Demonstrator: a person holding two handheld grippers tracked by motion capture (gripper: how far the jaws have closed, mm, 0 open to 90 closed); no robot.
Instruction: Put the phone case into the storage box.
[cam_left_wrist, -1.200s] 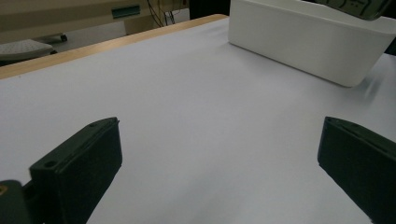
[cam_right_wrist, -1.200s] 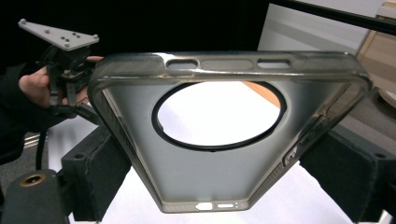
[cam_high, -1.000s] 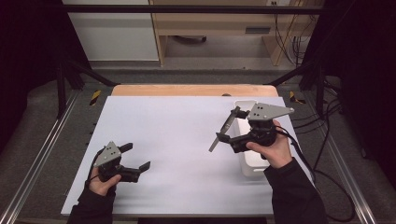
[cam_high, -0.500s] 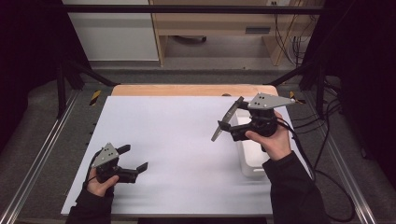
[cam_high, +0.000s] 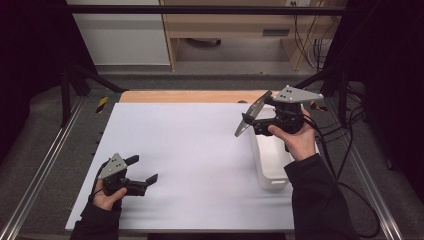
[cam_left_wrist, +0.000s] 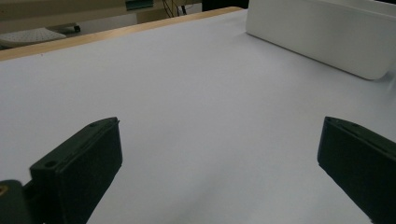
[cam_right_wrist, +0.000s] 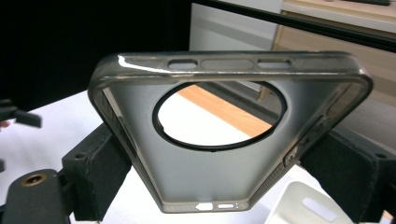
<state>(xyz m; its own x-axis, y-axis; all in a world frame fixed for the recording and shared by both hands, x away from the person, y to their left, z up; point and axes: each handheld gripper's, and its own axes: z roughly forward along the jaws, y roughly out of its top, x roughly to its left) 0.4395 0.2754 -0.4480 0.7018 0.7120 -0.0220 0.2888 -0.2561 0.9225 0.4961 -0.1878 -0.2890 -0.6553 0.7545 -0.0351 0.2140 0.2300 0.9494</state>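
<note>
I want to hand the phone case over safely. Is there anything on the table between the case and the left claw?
Nothing visible does. The phone case is held in the right claw; only bare white table lies toward the open left claw. The white bin sits below the right hand.

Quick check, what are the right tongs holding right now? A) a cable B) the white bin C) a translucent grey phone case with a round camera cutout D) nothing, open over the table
C: in the right gripper view the right tongs clamp both long edges of a smoky translucent phone case with a big round cutout, held above the white bin; the left tongs sit open over the table.
</note>
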